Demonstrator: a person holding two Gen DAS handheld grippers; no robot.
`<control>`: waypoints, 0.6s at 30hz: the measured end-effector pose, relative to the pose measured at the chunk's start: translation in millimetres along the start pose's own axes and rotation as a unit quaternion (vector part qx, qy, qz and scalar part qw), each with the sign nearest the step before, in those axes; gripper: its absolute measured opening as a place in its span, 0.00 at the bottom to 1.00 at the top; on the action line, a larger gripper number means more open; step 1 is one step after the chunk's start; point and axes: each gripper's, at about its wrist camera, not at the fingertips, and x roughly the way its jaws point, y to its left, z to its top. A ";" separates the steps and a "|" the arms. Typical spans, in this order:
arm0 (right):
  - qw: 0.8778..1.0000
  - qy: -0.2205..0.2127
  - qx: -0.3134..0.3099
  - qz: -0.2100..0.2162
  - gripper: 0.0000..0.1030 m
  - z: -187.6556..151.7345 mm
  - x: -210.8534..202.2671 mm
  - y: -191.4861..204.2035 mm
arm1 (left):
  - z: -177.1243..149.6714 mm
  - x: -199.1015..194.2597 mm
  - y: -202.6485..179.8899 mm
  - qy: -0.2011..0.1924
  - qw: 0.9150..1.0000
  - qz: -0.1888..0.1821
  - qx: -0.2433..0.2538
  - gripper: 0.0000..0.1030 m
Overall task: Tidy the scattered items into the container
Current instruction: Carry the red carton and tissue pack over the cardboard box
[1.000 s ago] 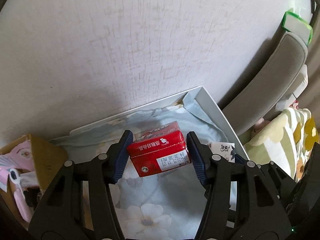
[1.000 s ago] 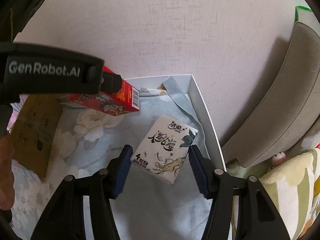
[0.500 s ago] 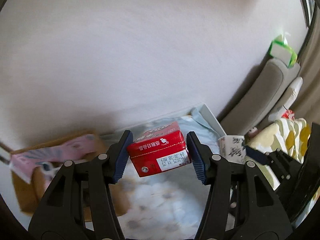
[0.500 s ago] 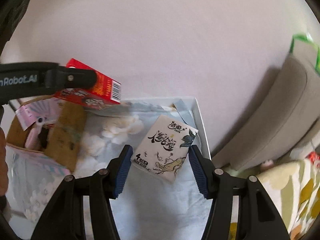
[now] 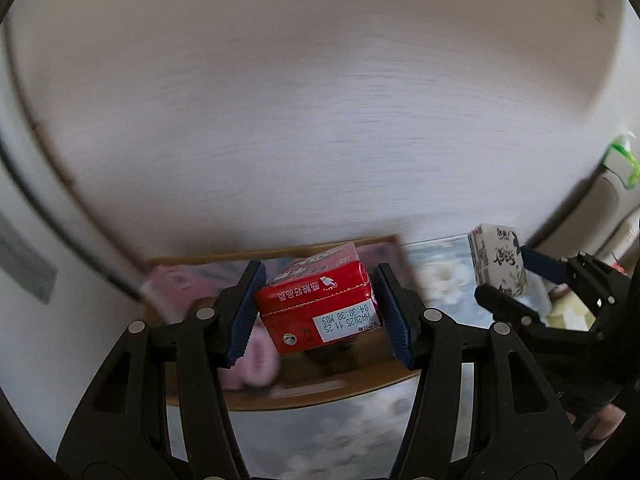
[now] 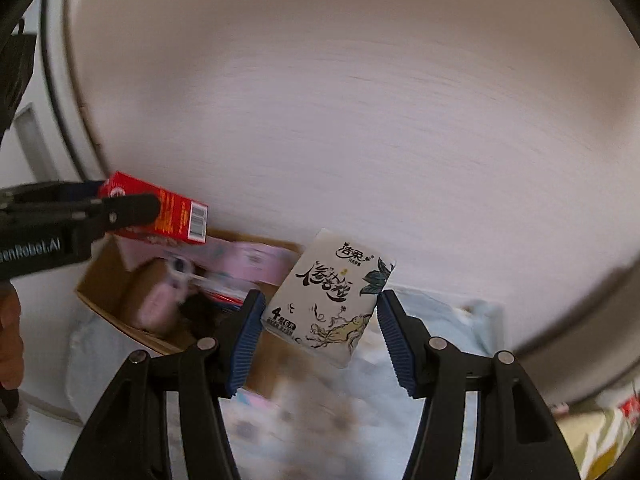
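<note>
My left gripper [image 5: 318, 314] is shut on a red drink carton [image 5: 316, 304], held in the air over an open cardboard box [image 5: 304, 398] with pink items inside. My right gripper [image 6: 318, 334] is shut on a white tissue pack [image 6: 328, 296] printed with black calligraphy, held above the box's right edge. In the right wrist view the red carton [image 6: 160, 216] and the left gripper appear at the left, above the cardboard box [image 6: 120, 292]. The left wrist view shows the tissue pack [image 5: 496, 264] at the right.
The box stands on a pale blue floral bedsheet [image 6: 440, 320] against a white wall [image 5: 320, 120]. A grey padded headboard [image 6: 580, 312] lies to the right, with a green-edged packet [image 5: 620, 160] on top. A hand [image 6: 10, 340] shows at the left edge.
Both grippers have risen and swung left with their loads, from over the floral sheet to over the cardboard box. The view is motion-blurred.
</note>
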 end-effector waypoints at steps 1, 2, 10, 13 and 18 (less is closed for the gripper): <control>1.000 0.001 -0.005 0.008 0.52 4.2 4.2 8.7 | -1.8 1.1 13.5 0.003 1.000 0.007 -0.008 0.51; 1.000 0.004 -0.012 0.017 0.52 9.0 9.7 19.9 | -2.5 2.1 23.0 0.006 1.000 0.009 -0.013 0.51; 0.997 0.036 -0.045 0.048 0.52 24.5 47.1 73.2 | -18.9 35.0 89.6 0.042 0.997 0.026 -0.051 0.51; 0.996 0.053 -0.054 0.049 0.52 22.9 62.8 84.9 | -34.3 55.1 93.3 0.064 0.996 0.032 -0.056 0.51; 0.993 0.086 -0.069 0.041 0.52 11.3 88.7 101.8 | -50.7 78.3 100.1 0.093 0.993 0.035 -0.057 0.51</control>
